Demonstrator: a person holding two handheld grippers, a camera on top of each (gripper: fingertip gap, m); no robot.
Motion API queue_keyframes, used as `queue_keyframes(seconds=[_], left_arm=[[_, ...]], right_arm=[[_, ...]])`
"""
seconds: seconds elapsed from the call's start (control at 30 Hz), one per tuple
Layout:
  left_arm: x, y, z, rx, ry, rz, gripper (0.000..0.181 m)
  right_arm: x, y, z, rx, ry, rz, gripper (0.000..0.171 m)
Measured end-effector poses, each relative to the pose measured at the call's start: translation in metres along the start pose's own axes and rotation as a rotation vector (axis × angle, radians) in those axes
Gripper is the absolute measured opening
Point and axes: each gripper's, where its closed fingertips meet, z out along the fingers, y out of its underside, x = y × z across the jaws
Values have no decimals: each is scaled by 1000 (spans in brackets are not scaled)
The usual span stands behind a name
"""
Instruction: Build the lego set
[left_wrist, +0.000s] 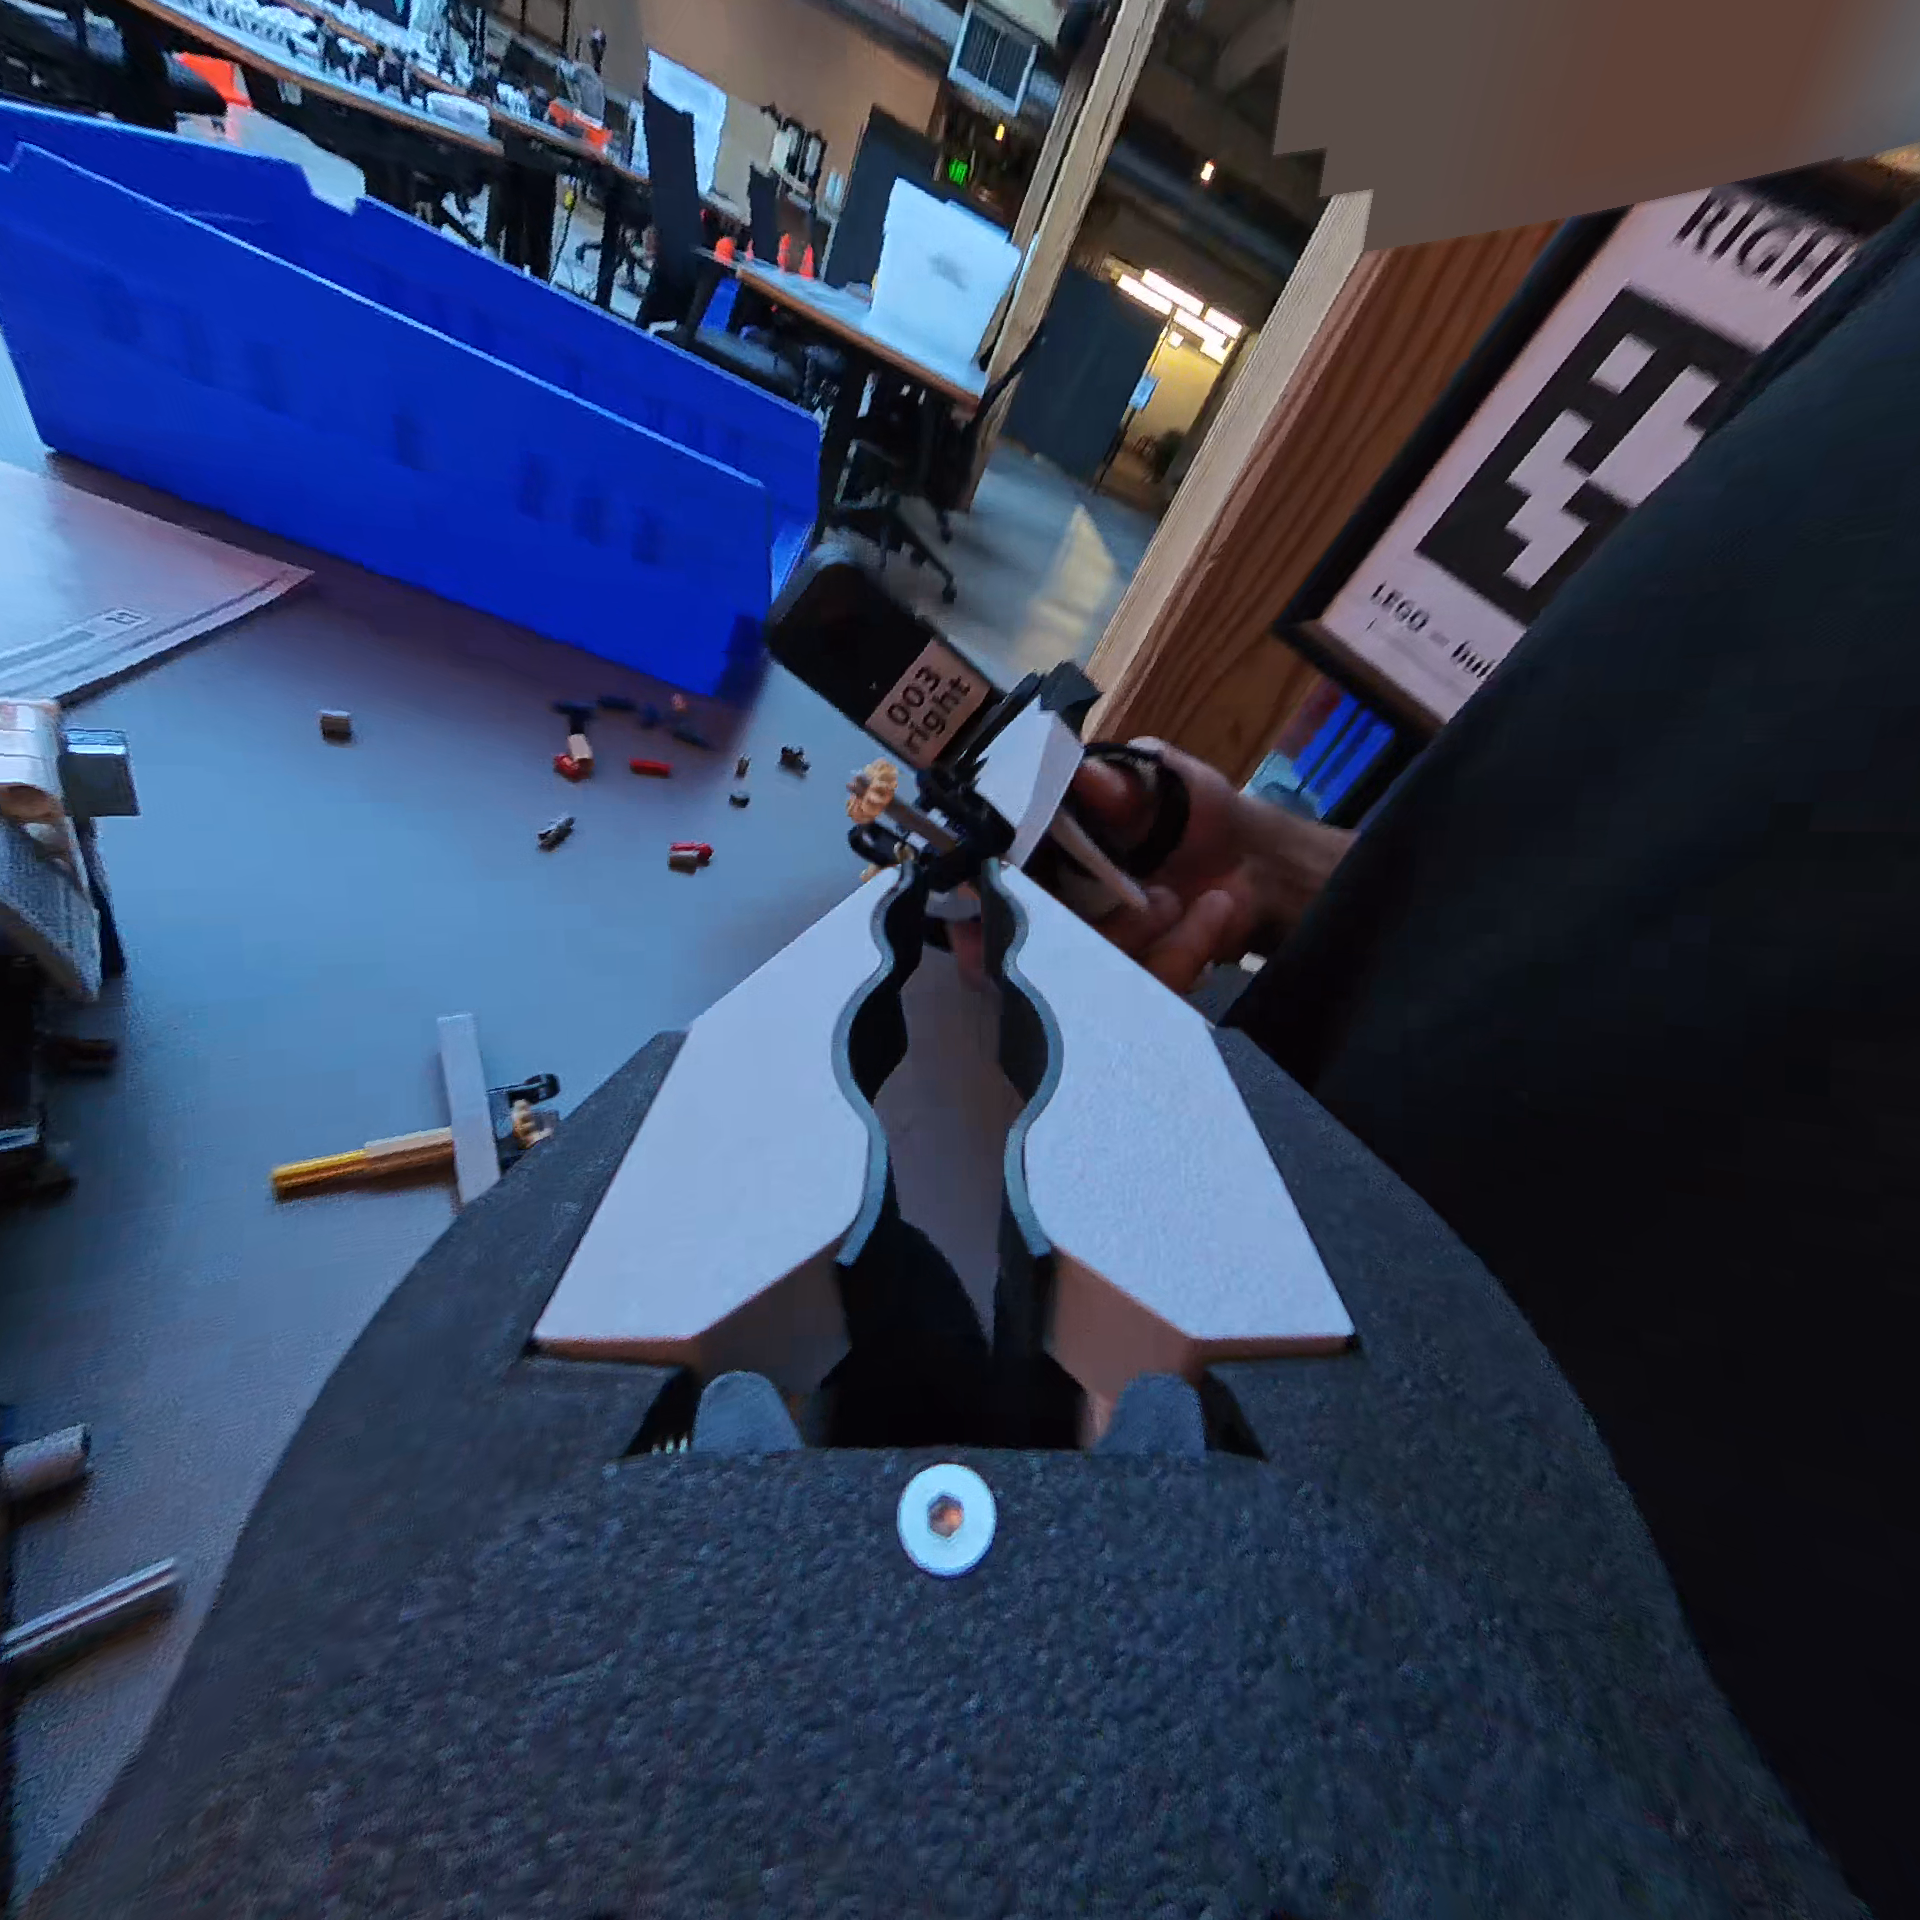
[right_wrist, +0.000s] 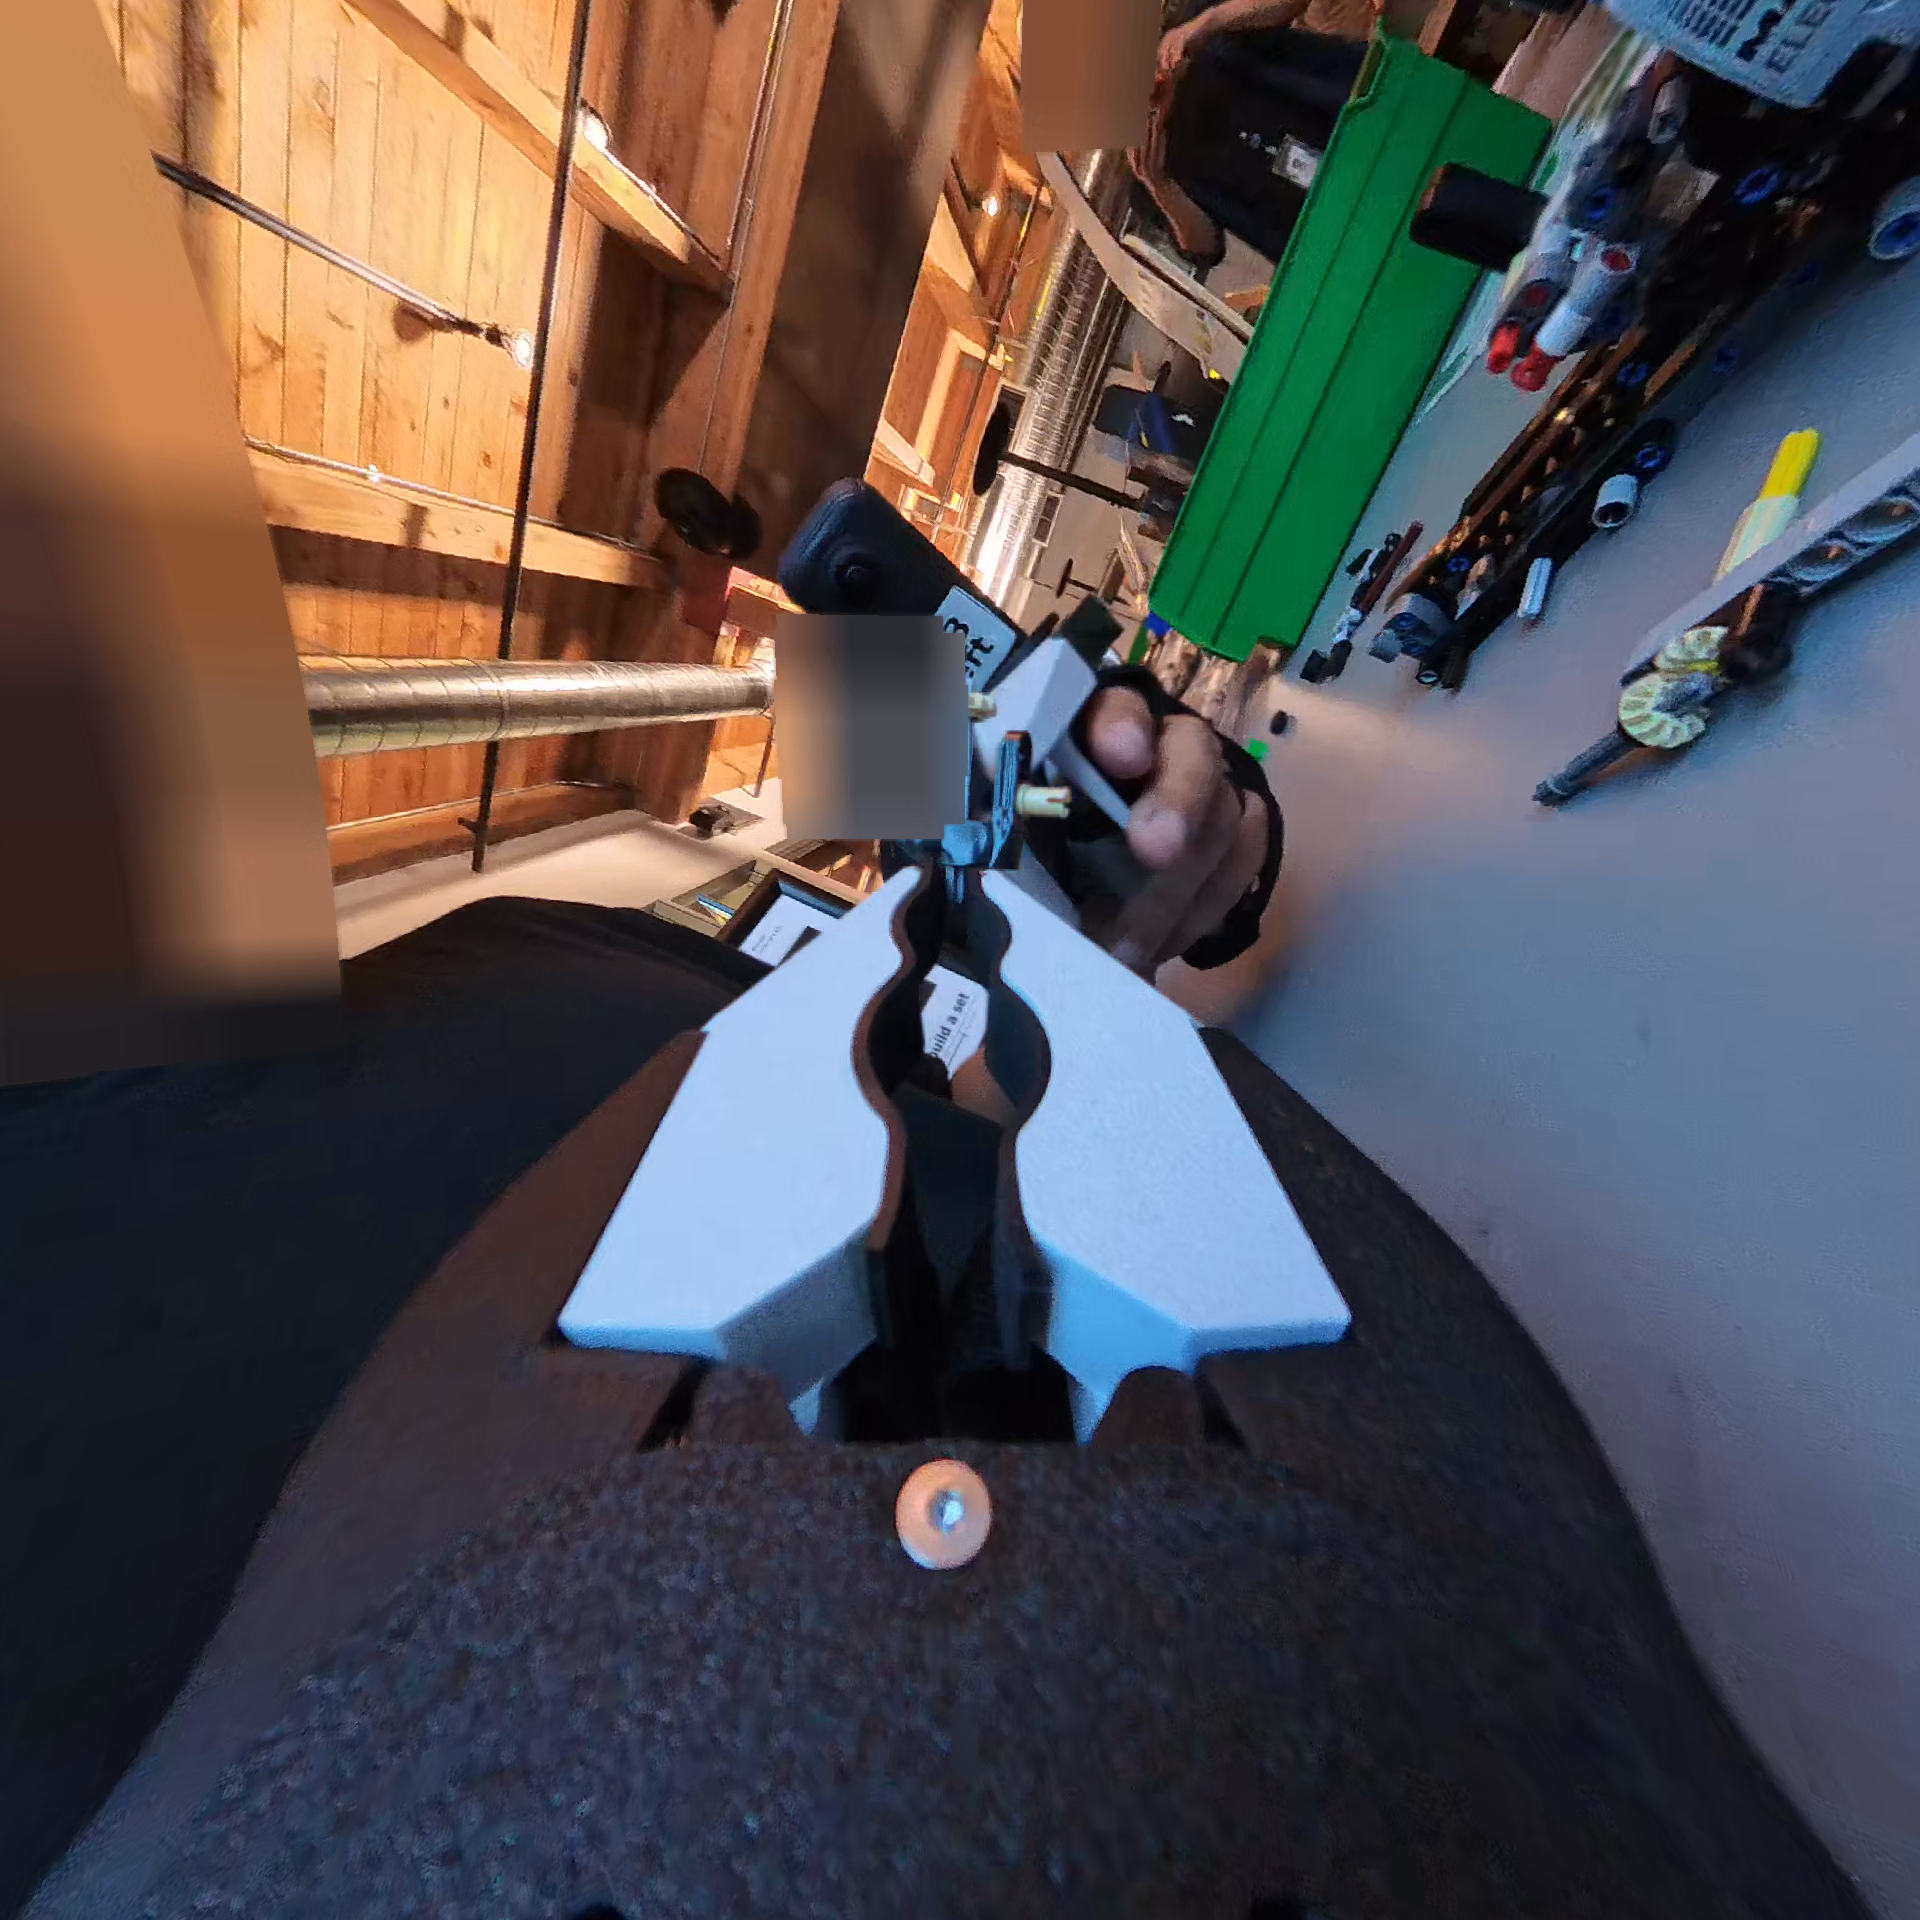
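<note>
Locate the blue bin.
In the left wrist view, the blue bin stands at upper left on the grey table, behind the scattered loose pieces.

Blue bin (left_wrist: 416, 416) — green bin (right_wrist: 1340, 353)

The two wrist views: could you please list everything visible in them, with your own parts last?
Small black lego assembly: one, with a tan gear and tan pins, held up between both tongs' tips.
Loose lego pieces: about a dozen, red, blue, tan and dark, scattered on the grey table.
Blue bin: one, at the table's far side.
Yellow rod: one, on the table, left wrist view.
Green bin: one, right wrist view.
Larger lego build: one, multicoloured, beside the green bin.
Left tongs: white, closed on the assembly.
Right tongs: white, closed on the assembly.
</note>
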Motion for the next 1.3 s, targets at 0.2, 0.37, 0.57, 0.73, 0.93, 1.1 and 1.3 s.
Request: queue_keyframes(seconds=[0.2, 0.37, 0.57, 0.73, 0.93, 1.1, 1.3], left_arm=[[-7, -4, -6, 34, -53, -86, 24], [-22, 23, 4, -99, -170, -182, 34], [-34, 31, 7, -57, -207, -337, 7], [-38, 31, 4, -15, -196, -434, 6], [-42, 34, 8, 20, -183, -495, 5], [-38, 31, 9, 29, -152, -493, 5], [-39, 27, 7, 47, -150, -486, 5]], right_arm=[[31, 4, -5, -57, 286, -191, 3], [45, -4, -9, -96, 532, -419, 3], [59, 0, -13, -161, 664, -527, 3], [61, 2, -16, -171, 707, -580, 3], [65, 0, -21, -181, 752, -604, 3], [62, 1, -22, -192, 731, -608, 4], [59, -4, -19, -184, 709, -592, 3]])
